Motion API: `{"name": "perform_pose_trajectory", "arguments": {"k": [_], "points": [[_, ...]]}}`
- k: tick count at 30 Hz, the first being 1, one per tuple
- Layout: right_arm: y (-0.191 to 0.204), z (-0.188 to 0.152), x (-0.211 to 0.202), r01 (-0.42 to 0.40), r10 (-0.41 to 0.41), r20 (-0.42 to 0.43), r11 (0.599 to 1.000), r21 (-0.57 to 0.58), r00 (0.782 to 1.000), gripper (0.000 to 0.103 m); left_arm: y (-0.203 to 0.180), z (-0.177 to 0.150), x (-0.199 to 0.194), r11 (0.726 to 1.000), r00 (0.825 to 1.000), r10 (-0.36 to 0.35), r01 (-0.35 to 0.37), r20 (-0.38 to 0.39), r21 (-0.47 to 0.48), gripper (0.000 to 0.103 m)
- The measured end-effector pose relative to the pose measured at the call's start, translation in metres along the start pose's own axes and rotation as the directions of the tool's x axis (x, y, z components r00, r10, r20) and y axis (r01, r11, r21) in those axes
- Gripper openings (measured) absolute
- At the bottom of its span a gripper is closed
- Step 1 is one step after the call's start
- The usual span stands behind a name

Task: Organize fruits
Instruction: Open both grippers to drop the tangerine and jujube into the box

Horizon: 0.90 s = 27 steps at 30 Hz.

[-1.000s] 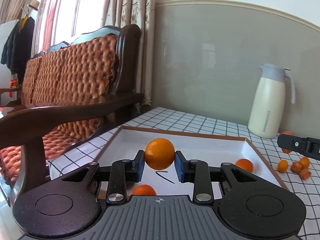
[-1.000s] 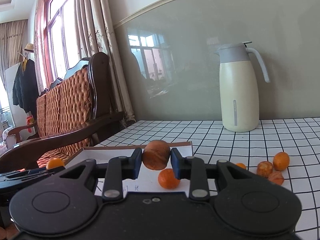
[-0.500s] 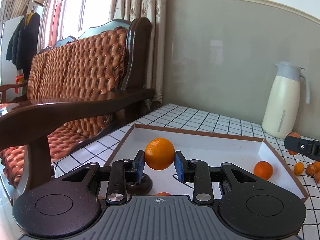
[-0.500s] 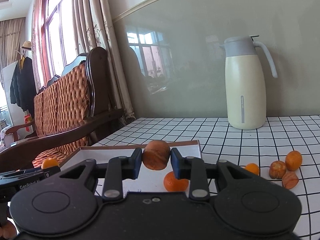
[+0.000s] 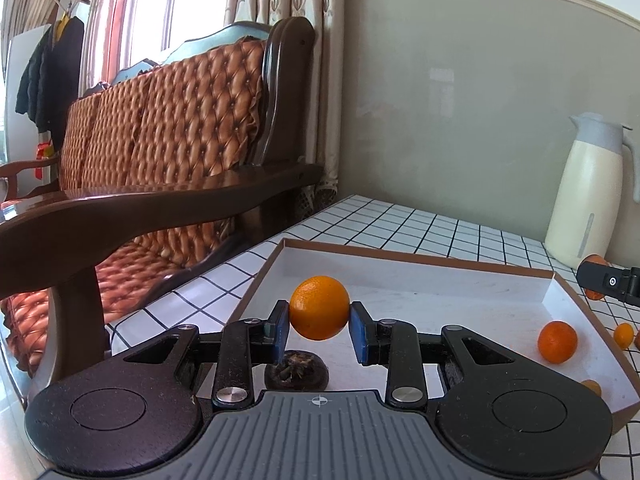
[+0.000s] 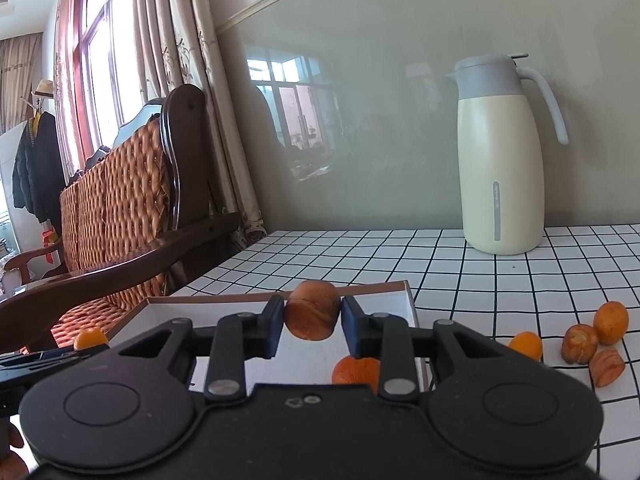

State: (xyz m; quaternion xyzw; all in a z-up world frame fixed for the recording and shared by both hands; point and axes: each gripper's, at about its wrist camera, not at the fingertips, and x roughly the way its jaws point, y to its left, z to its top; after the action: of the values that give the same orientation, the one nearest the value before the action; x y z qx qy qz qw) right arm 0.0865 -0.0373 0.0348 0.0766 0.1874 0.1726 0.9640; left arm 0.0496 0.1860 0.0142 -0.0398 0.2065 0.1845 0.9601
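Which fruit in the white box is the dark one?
The dark fruit just below the left gripper. It looks blackish-brown with a dried top, while the other loose fruit in the box is bright orange.

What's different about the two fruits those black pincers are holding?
The orange in the left gripper is bright orange, smooth and round; the brown fruit in the right gripper is dull reddish brown, faintly ridged and blockier. The orange bulges well above its blue pads; the brown fruit sits more level with its fingers. Both are clamped from the sides and held above the white tray.
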Motion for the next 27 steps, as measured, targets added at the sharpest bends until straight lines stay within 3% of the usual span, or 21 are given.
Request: {"name": "perform_pose_trajectory", "arguments": {"k": [16, 19, 20, 21, 22, 23, 24, 27], "points": [[-0.01, 0.001, 0.039, 0.077, -0.076, -0.081, 0.997, 0.013, 0.994, 0.023, -0.005, 0.007, 0.028, 1.0, 1.0, 0.007, -0.007, -0.024, -0.004, 0.032], [-0.012, 0.002, 0.048, 0.089, -0.088, -0.109, 0.996, 0.006, 0.99, 0.029, -0.007, 0.009, 0.033, 1.0, 0.999, 0.021, -0.021, -0.032, -0.001, 0.032], [-0.013, 0.002, 0.046, 0.108, -0.106, -0.094, 0.994, 0.013, 0.99, 0.036, -0.008, 0.01, 0.035, 1.0, 0.999, 0.025, -0.025, -0.04, 0.002, 0.033], [-0.015, 0.003, 0.042, 0.109, -0.107, -0.078, 0.994, 0.025, 0.991, 0.047, -0.008, 0.011, 0.036, 1.0, 0.998, 0.03, -0.031, -0.047, -0.003, 0.042], [-0.017, 0.005, 0.036, 0.094, -0.091, -0.05, 0.994, 0.054, 0.995, 0.054, -0.008, 0.013, 0.035, 0.999, 0.998, 0.03, -0.031, -0.047, -0.011, 0.081], [-0.02, 0.01, 0.025, 0.076, -0.076, -0.002, 0.992, 0.096, 0.997, 0.07, -0.009, 0.015, 0.029, 0.999, 0.999, 0.037, -0.037, -0.027, -0.019, 0.102], [-0.022, 0.013, 0.016, 0.069, -0.075, 0.044, 0.991, 0.118, 0.996, 0.083, -0.01, 0.016, 0.021, 0.999, 0.998, 0.05, -0.05, 0.024, -0.022, 0.103], [-0.023, 0.019, -0.013, 0.063, -0.083, 0.18, 0.992, 0.113, 0.98, 0.097, -0.016, 0.019, 0.001, 0.999, 0.987, 0.048, -0.05, 0.152, 0.015, 0.103]]}}
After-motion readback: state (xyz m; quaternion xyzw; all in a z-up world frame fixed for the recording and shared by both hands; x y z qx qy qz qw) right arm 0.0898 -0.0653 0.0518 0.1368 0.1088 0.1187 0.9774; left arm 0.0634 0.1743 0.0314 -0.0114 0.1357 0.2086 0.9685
